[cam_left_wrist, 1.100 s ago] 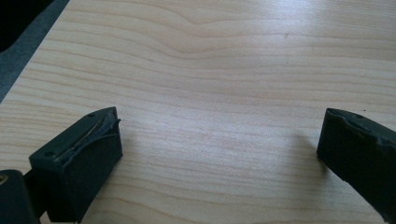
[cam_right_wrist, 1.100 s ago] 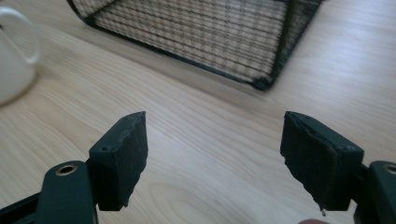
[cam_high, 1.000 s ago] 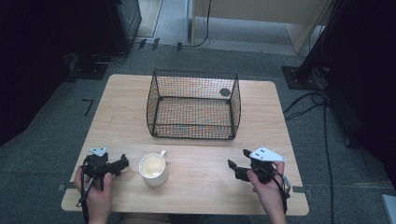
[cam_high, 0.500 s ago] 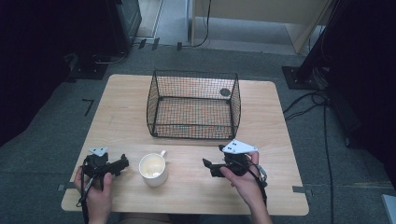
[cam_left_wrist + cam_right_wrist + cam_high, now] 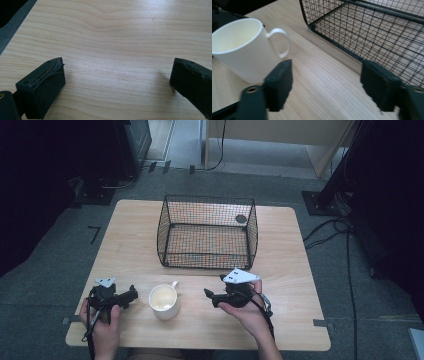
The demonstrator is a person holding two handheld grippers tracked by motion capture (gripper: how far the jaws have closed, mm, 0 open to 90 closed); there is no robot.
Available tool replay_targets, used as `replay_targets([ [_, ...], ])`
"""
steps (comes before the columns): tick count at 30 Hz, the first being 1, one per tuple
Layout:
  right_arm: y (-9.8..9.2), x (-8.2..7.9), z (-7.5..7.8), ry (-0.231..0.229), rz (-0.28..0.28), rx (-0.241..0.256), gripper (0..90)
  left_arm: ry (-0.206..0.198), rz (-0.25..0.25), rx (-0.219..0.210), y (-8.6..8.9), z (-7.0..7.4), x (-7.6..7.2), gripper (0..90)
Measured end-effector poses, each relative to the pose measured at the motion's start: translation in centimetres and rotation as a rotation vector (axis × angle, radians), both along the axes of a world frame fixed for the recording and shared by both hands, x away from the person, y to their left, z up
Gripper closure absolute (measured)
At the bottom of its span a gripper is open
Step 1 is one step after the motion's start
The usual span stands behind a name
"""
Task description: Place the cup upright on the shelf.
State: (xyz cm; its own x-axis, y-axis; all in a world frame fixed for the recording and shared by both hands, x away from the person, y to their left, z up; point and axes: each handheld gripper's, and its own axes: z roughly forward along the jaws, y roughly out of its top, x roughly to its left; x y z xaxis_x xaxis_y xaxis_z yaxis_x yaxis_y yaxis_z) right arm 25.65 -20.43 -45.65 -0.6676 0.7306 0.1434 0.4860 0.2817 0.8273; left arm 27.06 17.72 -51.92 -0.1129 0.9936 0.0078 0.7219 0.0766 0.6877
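A white mug (image 5: 164, 301) stands upright near the table's front edge, its handle turned toward the far side. In the right gripper view the mug (image 5: 244, 47) sits just beyond the left jaw, empty inside. My right gripper (image 5: 209, 295) is open and points left at the mug from a short gap away; nothing lies between its jaws (image 5: 325, 82). On the other side of the mug my left gripper (image 5: 131, 296) rests low over the table, also open, with bare wood between its jaws (image 5: 117, 75). A black wire basket (image 5: 207, 232) stands behind them.
The basket (image 5: 372, 30) is open-topped with a small dark round thing (image 5: 241, 219) at its far right corner. The wooden table (image 5: 300, 270) has bare room at right and far left. Cables (image 5: 345, 235) and dark stands ring the floor.
My right gripper has travelled left along the front of the table, from near the right edge to close beside the mug. The left gripper and mug have stayed put.
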Motion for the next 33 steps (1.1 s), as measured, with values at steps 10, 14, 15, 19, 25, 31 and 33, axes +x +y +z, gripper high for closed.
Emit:
replay_targets([
  [10, 2.3, 0.7, -0.5, -0.073, 0.057, -0.022, 44.4, -0.001, -0.001, 0.000, 0.0, 0.0, 0.0, 0.1],
  [14, 3.2, 1.1, -0.9, -0.062, 0.081, -0.017, 47.3, -0.001, 0.000, 0.000, 0.0, 0.0, 0.0, 0.1],
  [15, 3.4, 1.1, -1.0, -0.059, 0.086, -0.016, 47.3, -0.001, 0.000, 0.000, 0.0, 0.0, 0.0, 0.1],
  [19, 3.9, 1.5, -1.2, -0.054, 0.090, -0.010, 48.6, -0.001, 0.000, 0.000, 0.0, 0.0, 0.0, 0.1],
  [25, 4.9, 1.9, -1.3, -0.052, 0.082, 0.000, 53.3, -0.001, 0.000, 0.000, 0.0, 0.0, 0.0, 0.1],
  [31, 6.7, 2.2, -2.0, -0.047, 0.156, -0.017, 58.1, -0.001, 0.000, 0.000, 0.0, 0.0, 0.0, 0.1],
  [33, 7.2, 2.3, -2.3, -0.043, 0.157, -0.014, 58.8, 0.000, 0.000, 0.000, 0.0, 0.0, 0.0, 0.1],
])
